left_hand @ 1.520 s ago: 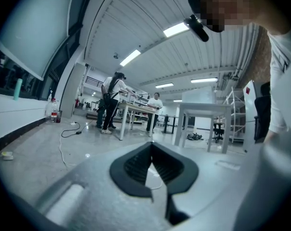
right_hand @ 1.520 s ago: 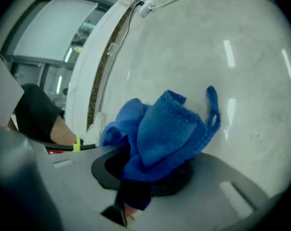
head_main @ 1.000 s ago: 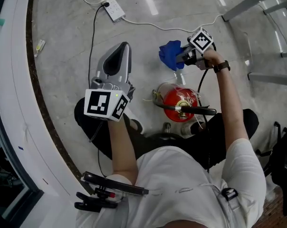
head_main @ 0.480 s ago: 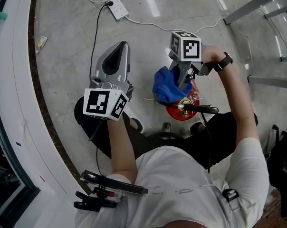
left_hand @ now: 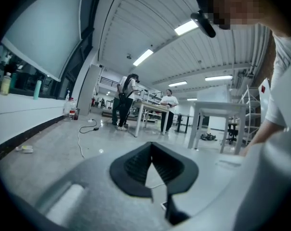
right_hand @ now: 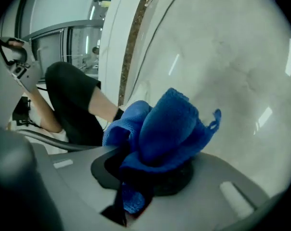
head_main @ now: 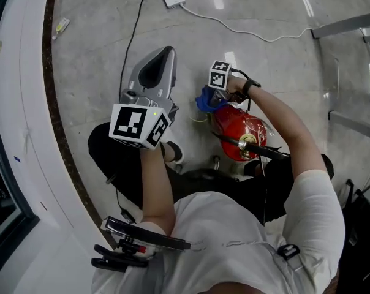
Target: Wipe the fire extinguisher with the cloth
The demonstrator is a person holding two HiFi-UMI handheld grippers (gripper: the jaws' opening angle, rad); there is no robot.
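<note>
Beside the red fire extinguisher (head_main: 241,132) — right gripper (right_hand: 144,176) clamps blue cloth (right_hand: 167,129).

No word, number or brand can be read anywhere; the white marker cube (head_main: 139,125) on the left gripper (head_main: 160,60) and the smaller white marker cube (head_main: 219,75) on the right gripper (head_main: 212,94) carry only black square patterns; any print on the red metal fire extinguisher (head_main: 240,133) is too small to tell; a small red wall sign (left_hand: 264,86) is illegible.
</note>
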